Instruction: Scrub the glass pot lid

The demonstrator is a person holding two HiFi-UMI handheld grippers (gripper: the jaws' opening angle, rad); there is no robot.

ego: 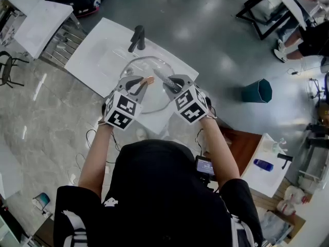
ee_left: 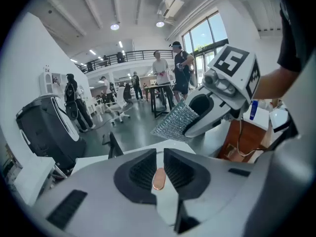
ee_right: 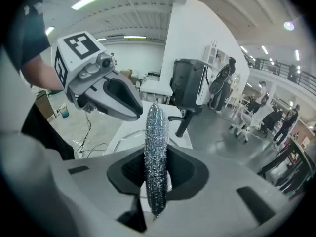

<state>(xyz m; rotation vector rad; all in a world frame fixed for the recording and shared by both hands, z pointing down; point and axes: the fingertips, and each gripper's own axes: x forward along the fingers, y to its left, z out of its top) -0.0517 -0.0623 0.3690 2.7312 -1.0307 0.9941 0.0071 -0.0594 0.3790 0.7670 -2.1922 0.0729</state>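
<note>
The glass pot lid (ego: pixel 154 101) sits over the white table (ego: pixel 97 55), between my two grippers. My left gripper (ego: pixel 144 81) is shut on a small copper-coloured handle piece (ee_left: pixel 158 178), which shows orange (ego: pixel 148 80) in the head view at the lid's near-left side. My right gripper (ego: pixel 172 84) is shut on a flat silver scrubbing pad (ee_right: pixel 156 147), held on edge and sticking out past the jaws. In the left gripper view the pad (ee_left: pixel 173 124) hangs from the right gripper at the upper right. The lid's rim (ee_right: pixel 127 135) shows faintly below the pad.
A black upright fixture (ego: pixel 137 38) stands on the table just beyond the lid. A teal bin (ego: pixel 257 90) is on the floor to the right. A wooden stand (ego: pixel 244 148) and a white top with a blue bottle (ego: pixel 263 164) are at my right side. People stand far off.
</note>
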